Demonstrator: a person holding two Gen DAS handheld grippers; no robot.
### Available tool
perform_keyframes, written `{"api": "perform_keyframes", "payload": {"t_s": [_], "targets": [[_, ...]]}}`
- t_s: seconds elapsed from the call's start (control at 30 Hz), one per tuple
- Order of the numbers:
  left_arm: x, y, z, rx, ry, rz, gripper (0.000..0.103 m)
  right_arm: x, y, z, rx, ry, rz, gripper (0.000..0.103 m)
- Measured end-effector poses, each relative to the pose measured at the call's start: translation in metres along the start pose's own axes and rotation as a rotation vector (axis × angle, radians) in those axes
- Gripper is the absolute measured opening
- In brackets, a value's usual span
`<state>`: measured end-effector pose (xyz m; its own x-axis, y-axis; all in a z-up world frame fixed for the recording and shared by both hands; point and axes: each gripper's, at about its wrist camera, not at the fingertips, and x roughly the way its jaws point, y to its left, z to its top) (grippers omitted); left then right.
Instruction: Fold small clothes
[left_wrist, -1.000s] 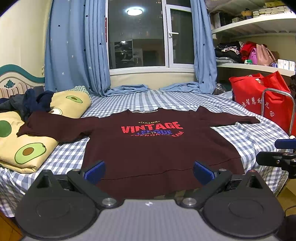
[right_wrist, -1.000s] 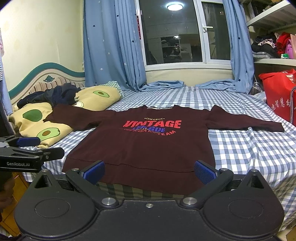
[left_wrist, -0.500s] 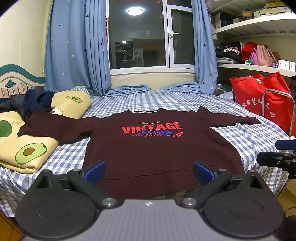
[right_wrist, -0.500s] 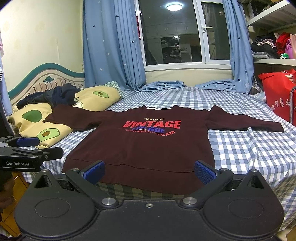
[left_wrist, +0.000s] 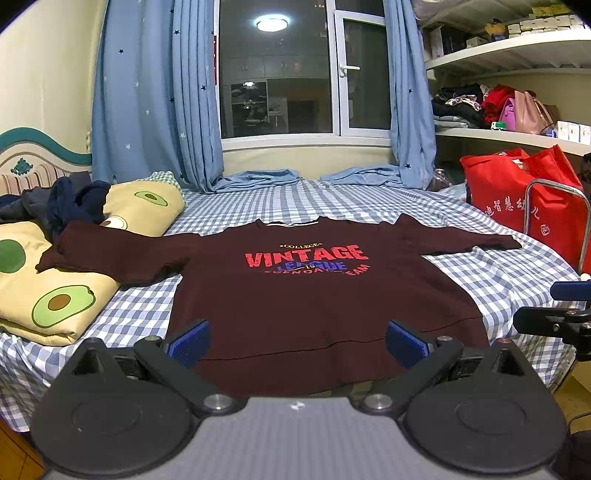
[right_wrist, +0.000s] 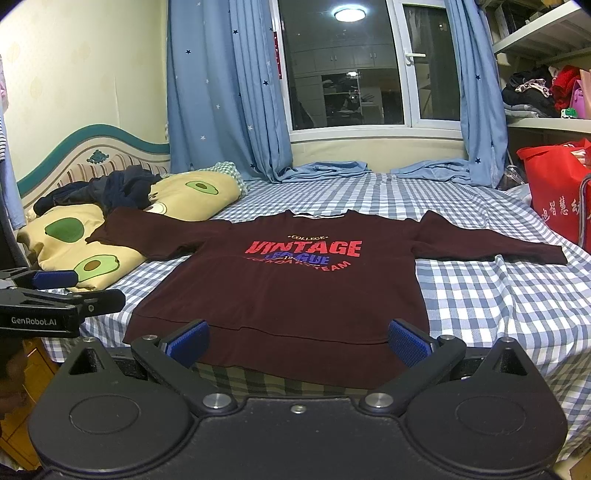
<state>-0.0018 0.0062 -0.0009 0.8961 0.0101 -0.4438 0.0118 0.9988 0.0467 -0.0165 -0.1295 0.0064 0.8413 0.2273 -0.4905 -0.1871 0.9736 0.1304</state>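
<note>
A dark maroon sweatshirt (left_wrist: 295, 295) (right_wrist: 288, 288) with red "VINTAGE" print lies flat and face up on the checked bed, both sleeves spread out; its left sleeve rests on an avocado-print pillow (left_wrist: 55, 295). My left gripper (left_wrist: 297, 341) hovers open just short of the hem, nothing between its blue pads. My right gripper (right_wrist: 297, 341) is also open over the hem, empty. Each gripper shows at the edge of the other's view: the right one (left_wrist: 561, 314), the left one (right_wrist: 62, 291).
The blue-and-white checked bed (right_wrist: 498, 295) fills the middle. Avocado pillows (right_wrist: 110, 236) with dark clothes (right_wrist: 110, 188) on them lie at the left. A red bag (left_wrist: 528, 199) and a metal frame (left_wrist: 532, 221) stand at the right; curtains, window and shelves are behind.
</note>
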Motion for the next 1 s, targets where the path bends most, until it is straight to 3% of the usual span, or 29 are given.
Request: {"api": "perform_keyframes", "payload": {"t_s": [1.0], "targets": [[-0.0002, 0.0037, -0.0044, -0.013, 0.009, -0.016, 0.102, 0.0041, -0.0005, -0.002, -0.005, 0.027, -0.054, 0.103]]}}
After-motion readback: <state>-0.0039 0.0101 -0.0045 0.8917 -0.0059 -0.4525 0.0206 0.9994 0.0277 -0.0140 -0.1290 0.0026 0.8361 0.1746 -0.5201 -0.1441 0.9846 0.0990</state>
